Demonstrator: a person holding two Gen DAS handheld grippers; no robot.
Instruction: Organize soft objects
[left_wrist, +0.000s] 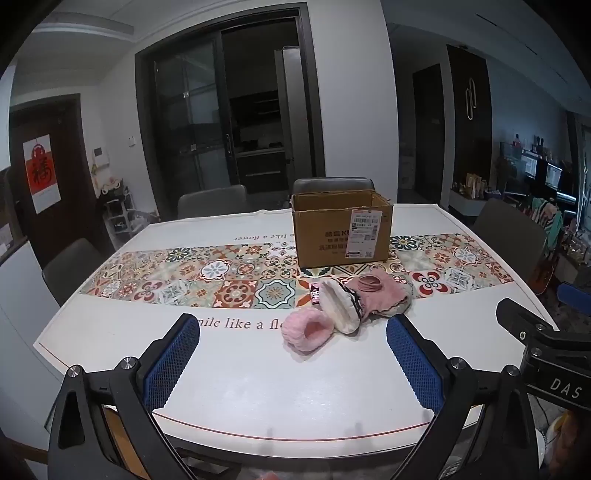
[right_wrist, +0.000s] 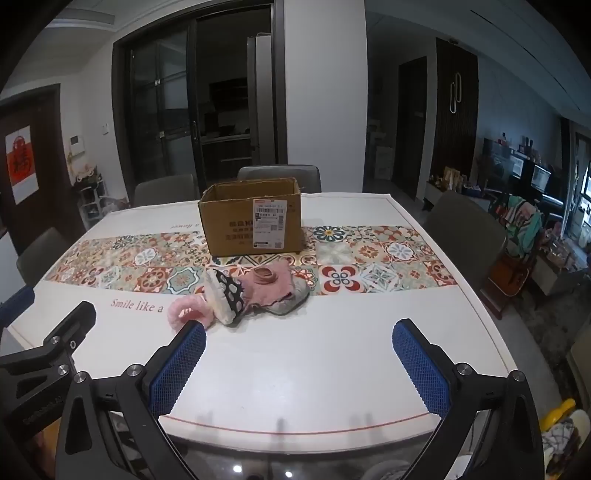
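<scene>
Socks (left_wrist: 347, 306): heaped on surface before open cardboard box (left_wrist: 341, 230), likely their destination.
Jaws: both spread wide, empty.

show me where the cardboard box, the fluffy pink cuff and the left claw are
cardboard box (left_wrist: 341, 229), left wrist view, front wall.
fluffy pink cuff (left_wrist: 308, 332), left wrist view, fuzzy rim.
left claw (left_wrist: 293, 365), left wrist view, midway between its open fingertips.

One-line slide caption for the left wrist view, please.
Open left tongs hover over the table, facing a pile of soft items before an open cardboard box.
</scene>
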